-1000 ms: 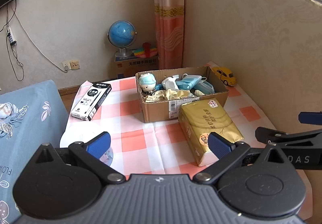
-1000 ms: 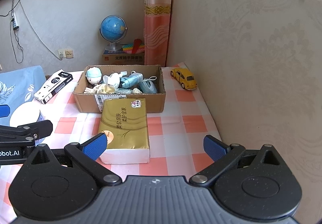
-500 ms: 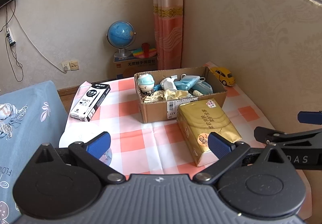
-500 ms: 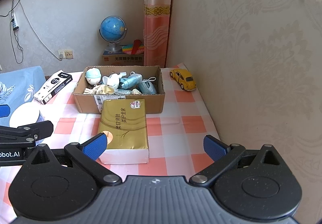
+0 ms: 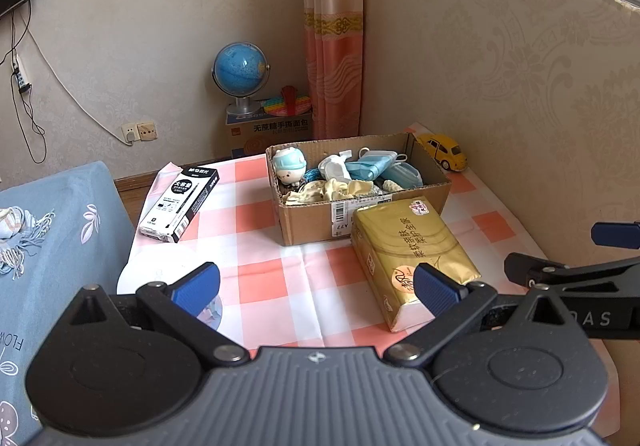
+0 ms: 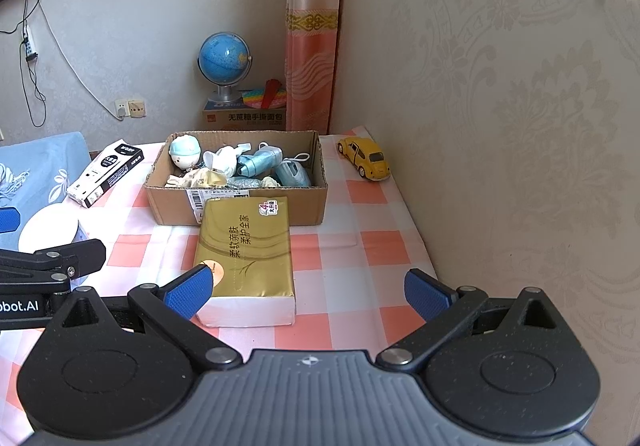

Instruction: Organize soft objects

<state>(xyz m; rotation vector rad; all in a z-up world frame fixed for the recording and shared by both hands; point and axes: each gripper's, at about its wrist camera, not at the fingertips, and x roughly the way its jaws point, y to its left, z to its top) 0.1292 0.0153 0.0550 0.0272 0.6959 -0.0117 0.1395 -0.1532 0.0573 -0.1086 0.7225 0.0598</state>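
A cardboard box [image 5: 316, 221] [image 6: 256, 205] stands on the checked tablecloth and holds soft things: a small plush doll [image 5: 290, 167] [image 6: 184, 151], blue face masks [image 5: 372, 165] [image 6: 260, 161], white and cream cloths [image 5: 340, 187]. A gold tissue pack [image 5: 412, 250] [image 6: 246, 246] lies in front of the box, touching it. My left gripper [image 5: 316, 288] is open and empty, above the near table edge. My right gripper [image 6: 308, 292] is open and empty; its left fingertip overlaps the pack's near corner in the view.
A black and white pen box [image 5: 180, 201] [image 6: 106, 171] lies at the left. A yellow toy car [image 5: 444, 151] [image 6: 364, 157] stands at the far right by the wallpapered panel. A white round lid [image 5: 160, 270] [image 6: 48, 234] lies at the near left. A blue cushion [image 5: 52, 238] borders the table's left.
Both grippers have drawn back and up slightly, so the box and pack look a little farther away. Both stay open; nothing on the table has moved.
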